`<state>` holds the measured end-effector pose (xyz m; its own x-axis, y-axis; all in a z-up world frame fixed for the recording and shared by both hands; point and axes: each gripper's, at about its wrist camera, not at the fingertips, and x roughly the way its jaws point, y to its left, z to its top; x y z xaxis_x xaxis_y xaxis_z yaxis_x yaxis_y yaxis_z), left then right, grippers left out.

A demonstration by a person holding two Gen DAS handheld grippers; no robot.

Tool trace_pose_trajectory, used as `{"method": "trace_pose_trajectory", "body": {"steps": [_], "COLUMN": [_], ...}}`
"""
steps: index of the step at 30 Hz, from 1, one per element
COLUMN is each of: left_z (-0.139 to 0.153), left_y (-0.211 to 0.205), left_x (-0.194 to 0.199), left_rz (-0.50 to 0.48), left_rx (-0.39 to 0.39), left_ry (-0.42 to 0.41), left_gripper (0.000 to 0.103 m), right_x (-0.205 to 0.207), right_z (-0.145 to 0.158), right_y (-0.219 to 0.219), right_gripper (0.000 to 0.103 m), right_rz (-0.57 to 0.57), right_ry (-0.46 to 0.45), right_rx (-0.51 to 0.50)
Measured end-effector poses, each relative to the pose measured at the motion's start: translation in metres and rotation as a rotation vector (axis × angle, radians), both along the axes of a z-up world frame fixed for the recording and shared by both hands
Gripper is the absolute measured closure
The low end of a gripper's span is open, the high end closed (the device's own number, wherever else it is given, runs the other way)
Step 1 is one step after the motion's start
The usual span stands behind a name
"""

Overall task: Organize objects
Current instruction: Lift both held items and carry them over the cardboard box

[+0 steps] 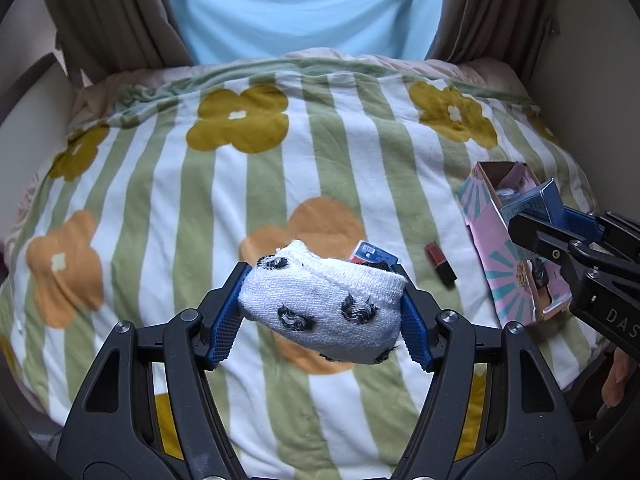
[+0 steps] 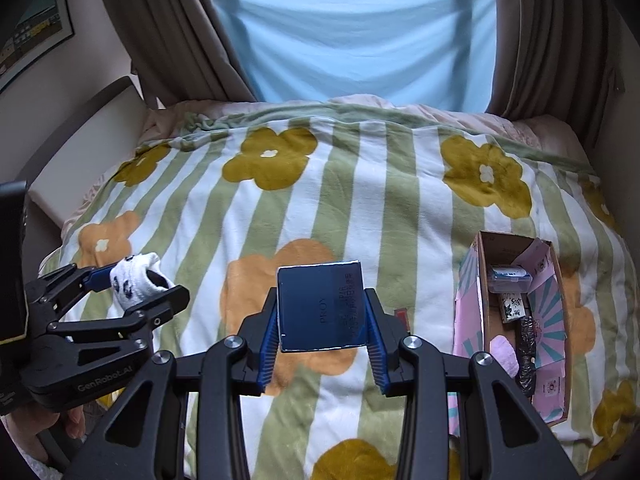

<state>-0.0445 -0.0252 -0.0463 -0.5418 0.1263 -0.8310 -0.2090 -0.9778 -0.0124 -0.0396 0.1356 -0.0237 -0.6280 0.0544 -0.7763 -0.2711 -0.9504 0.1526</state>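
My left gripper [image 1: 320,312] is shut on a white sock with black spots [image 1: 324,308], held above the flowered blanket; it also shows at the left of the right wrist view [image 2: 136,280]. My right gripper [image 2: 322,320] is shut on a dark blue box [image 2: 322,306], held above the blanket; it shows at the right of the left wrist view [image 1: 536,204]. A pink cardboard box [image 2: 556,344] lies open on the blanket to the right, with several small items inside. A small red and black item [image 1: 440,263] lies on the blanket. A blue card-like item [image 1: 372,255] peeks out behind the sock.
The green-striped flowered blanket [image 2: 360,200] covers the bed. Brown curtains [image 2: 160,32] and a light blue sheet [image 2: 352,32] hang at the far end. Walls close in on both sides.
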Motion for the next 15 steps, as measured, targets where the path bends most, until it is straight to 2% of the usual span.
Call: {"method": "trace_pose_trajectory", "body": {"steps": [8,15], "left_z": [0.025,0.042], "left_y": [0.009,0.054], "left_x": [0.002,-0.004], "left_rz": [-0.014,-0.111], "left_rx": [-0.002,0.01], "left_ry": [0.035,0.046], "left_gripper": [0.038,0.038], "right_x": [0.016,0.045], "right_z": [0.018,0.035], "right_y": [0.001,0.031], "right_gripper": [0.068,0.068], "right_rz": [0.006,-0.065], "right_ry": [0.042,0.079], "right_rx": [0.006,0.012]}}
